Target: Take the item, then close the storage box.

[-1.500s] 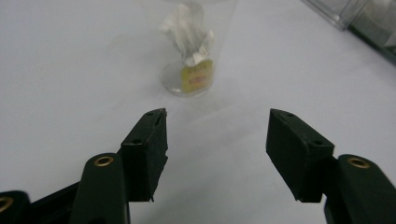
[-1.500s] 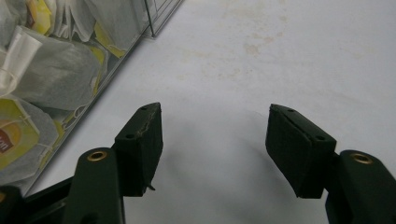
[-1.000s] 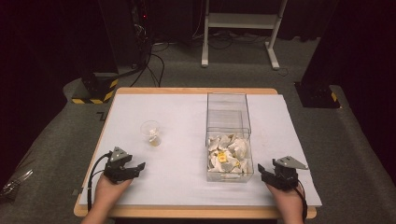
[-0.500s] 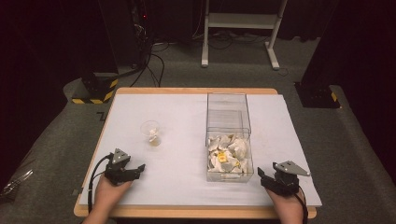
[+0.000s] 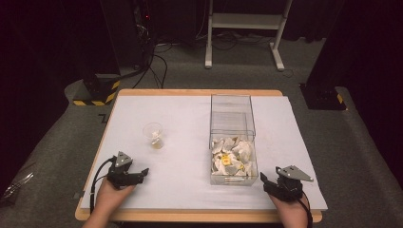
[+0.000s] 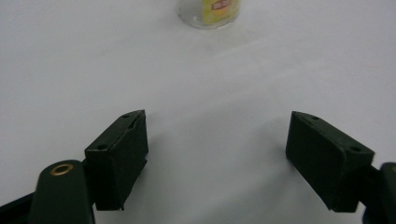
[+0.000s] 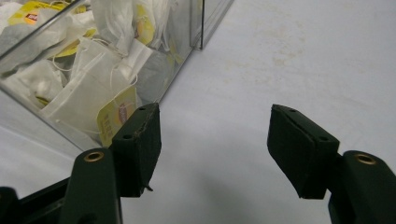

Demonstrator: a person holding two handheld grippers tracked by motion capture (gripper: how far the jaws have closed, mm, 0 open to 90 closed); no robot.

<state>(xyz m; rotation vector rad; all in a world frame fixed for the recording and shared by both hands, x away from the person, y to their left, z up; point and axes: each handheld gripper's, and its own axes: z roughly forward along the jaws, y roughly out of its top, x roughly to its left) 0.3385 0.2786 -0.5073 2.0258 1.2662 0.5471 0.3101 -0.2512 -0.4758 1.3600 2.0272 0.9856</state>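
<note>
Left claw [image 5: 140, 174] opened wider, empty.

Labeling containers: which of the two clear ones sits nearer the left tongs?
The small round clear cup, left of centre, directly ahead of the left tongs. The rectangular clear box of tea bags stands toward the right.

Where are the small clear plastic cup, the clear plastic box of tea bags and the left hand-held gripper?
Small clear plastic cup [image 5: 153, 131]: high view, its wall.
Clear plastic box of tea bags [image 5: 232, 110]: high view, empty far part.
Left hand-held gripper [image 5: 140, 174]: high view, between fingertips.
</note>
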